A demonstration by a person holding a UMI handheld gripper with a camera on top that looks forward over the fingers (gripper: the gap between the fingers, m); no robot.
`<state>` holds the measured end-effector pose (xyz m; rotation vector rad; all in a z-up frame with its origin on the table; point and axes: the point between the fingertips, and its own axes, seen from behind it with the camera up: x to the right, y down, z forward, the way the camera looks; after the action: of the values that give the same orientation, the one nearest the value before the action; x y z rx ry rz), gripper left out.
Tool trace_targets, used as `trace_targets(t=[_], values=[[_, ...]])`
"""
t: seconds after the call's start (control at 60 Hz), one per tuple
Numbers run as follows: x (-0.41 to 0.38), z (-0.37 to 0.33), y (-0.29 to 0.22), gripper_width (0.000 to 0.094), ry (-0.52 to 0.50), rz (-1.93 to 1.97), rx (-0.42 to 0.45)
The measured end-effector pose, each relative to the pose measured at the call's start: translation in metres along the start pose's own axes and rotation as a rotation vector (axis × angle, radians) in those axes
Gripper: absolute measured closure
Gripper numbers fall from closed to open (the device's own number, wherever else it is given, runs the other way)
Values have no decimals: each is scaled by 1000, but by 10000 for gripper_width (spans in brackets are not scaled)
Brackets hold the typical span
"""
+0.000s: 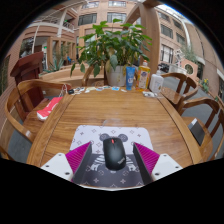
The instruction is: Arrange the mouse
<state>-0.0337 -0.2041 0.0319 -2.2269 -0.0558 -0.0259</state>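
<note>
A black computer mouse (114,151) lies on a grey patterned mouse mat (110,134) at the near edge of a wooden table (110,108). My gripper (112,158) is open. The mouse stands between the two pink pads, one (78,157) on its left and one (146,157) on its right, with a small gap at either side. The mouse rests on the mat. Its rear end is hidden low between the fingers.
A potted plant (112,45) stands at the table's far end with bottles and small containers (143,77) beside it. Wooden chairs stand at the left (22,105) and right (200,110). A red object (47,107) lies on the left chair.
</note>
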Motion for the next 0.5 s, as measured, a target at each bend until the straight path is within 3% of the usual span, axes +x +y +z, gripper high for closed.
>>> trace_targets(t=[0.267, 0.5], values=[[-7, -107, -5, 81, 17, -9, 70], [-17, -159, 7, 85, 6, -27, 105]])
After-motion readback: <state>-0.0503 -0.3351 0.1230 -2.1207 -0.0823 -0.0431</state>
